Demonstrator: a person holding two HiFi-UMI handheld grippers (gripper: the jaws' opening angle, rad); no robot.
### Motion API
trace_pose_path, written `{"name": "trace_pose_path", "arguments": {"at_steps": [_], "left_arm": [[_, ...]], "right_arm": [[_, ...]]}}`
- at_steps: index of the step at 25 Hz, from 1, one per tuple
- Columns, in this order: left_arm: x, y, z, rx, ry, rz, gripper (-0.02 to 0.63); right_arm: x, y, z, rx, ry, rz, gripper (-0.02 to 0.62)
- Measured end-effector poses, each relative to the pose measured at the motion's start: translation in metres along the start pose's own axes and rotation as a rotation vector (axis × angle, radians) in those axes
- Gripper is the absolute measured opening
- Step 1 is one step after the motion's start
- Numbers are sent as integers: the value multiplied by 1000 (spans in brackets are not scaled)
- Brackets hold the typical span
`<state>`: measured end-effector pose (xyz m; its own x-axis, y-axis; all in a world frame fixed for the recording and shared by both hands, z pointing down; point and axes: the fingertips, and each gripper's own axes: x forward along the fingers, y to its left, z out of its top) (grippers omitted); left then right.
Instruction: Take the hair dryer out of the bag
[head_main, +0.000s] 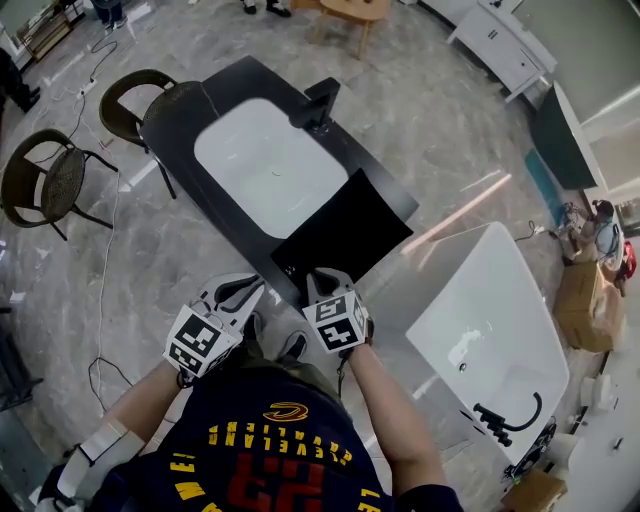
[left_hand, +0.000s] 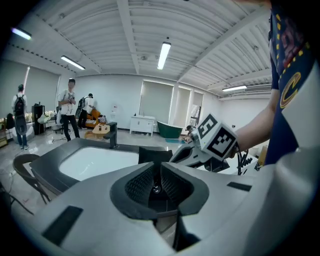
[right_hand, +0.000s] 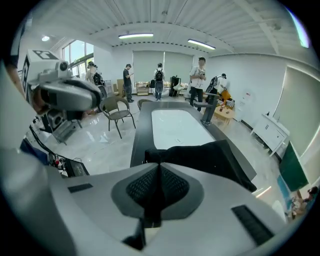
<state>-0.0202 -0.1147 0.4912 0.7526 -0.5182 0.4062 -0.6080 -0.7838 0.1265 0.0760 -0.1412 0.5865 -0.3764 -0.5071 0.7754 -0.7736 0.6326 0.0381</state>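
Note:
A flat black bag (head_main: 350, 235) lies across the near rim of a black bathtub (head_main: 180, 110) with a white inside. No hair dryer shows in any view. My right gripper (head_main: 318, 276) is at the bag's near edge, and in the right gripper view its jaws (right_hand: 159, 175) are shut on the black fabric (right_hand: 210, 155), which rises straight from them. My left gripper (head_main: 250, 288) hovers just left of the bag's near corner. Its jaws (left_hand: 159, 181) are shut with nothing held, and the bag (left_hand: 155, 154) stands beyond them.
A black faucet (head_main: 318, 105) stands on the tub's far rim. A white bathtub (head_main: 500, 330) sits at the right, close to the black one. Two chairs (head_main: 50, 180) (head_main: 130, 100) stand at the left, with cables on the floor. Several people stand far back (right_hand: 160, 75).

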Motion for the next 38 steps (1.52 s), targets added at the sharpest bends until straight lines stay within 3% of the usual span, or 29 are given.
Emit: {"name": "trace_pose_path", "arguments": {"at_steps": [4,11,16,23,28,31,34,38], "left_arm": [[20,-3,-2,40,22,-16,68],[74,-32,-43,81,159,-176,73],[112,-29,-62,128,205,-139,82],[140,-34,-86,317,328,-197,101],[149,-15,-81,282,309,-127,131],[156,-15,-81,259,318,-136,163],[166,-17,-90,249,364,-155,243],[178,-21,-110,244,466,-189,259]], "right_arm": [[-11,-9,9,32,-21,9,17],[-22,-23,22,41,-26,-18,17],[-23,-25,22,40,-15,-23,17],[-22,-25,24,59,-24,-32,17],[-23,-28,23,82,-33,-22,17],[-21,-29,22,101,-31,-14,15],[-19,-31,21,107,-32,-12,17],[-17,-31,23,120,-42,-4,16]]}}
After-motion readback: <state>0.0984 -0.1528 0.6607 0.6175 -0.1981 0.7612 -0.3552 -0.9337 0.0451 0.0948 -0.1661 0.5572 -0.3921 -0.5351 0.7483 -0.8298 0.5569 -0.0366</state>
